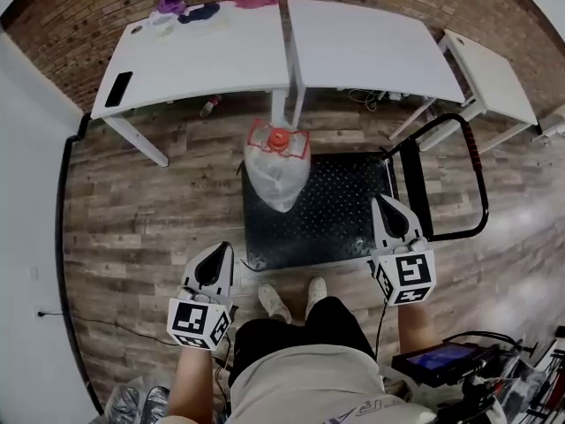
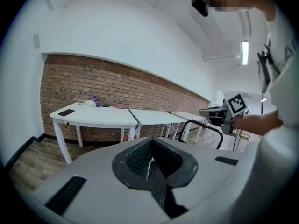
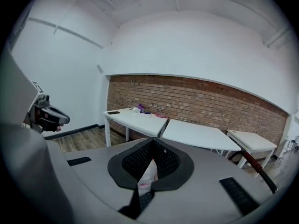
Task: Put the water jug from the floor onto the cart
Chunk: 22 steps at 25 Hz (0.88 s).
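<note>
Tongs pressed together, empty: left gripper (image 1: pixel 216 253) and right gripper (image 1: pixel 388 206) hang clear, since the water jug (image 1: pixel 276 170) seemingly stands on the cart (image 1: pixel 344 219).

Three white tables (image 1: pixel 366 47) stand along a brick wall (image 1: pixel 106 3).
A black phone (image 1: pixel 118 88) lies on the leftmost table; a purple cloth (image 1: pixel 169 4) sits at its far edge.

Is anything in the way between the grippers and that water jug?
Nothing visible. Only floor and bare cart deck separate the left gripper and right gripper from the water jug, which stands on that deck.
</note>
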Each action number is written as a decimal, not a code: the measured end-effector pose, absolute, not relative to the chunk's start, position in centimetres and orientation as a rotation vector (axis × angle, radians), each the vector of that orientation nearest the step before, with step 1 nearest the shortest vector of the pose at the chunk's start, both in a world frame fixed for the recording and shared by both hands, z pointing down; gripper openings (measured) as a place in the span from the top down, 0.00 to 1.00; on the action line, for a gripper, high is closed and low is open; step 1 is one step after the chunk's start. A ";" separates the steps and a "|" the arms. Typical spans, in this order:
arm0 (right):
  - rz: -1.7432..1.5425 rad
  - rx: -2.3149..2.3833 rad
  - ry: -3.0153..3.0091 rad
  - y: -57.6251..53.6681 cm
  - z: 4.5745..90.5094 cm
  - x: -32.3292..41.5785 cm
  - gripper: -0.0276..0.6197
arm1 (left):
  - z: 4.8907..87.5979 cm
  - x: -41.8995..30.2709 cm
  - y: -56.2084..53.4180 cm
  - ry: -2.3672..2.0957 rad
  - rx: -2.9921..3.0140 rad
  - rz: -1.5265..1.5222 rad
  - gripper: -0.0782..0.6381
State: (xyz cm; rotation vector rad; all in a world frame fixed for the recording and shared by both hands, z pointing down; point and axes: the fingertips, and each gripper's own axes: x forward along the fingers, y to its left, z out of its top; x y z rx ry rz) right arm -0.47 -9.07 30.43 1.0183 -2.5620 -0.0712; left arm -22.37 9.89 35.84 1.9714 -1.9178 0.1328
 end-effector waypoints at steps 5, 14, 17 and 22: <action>0.029 1.122 -2.555 -6.3 29.5 5.9 0.95 | 33.6 -18.8 9.2 -1.889 2.047 0.116 0.89; 0.080 1.300 -2.590 -1.9 27.2 17.9 0.95 | 29.2 -10.5 10.0 -1.884 2.149 0.140 0.89; 0.095 1.338 -2.606 -0.1 26.5 21.5 0.95 | 27.7 -7.1 11.1 -1.875 2.181 0.166 0.89; 0.087 1.355 -2.636 3.3 26.2 25.0 0.95 | 26.8 -3.0 14.1 -1.859 2.217 0.203 0.89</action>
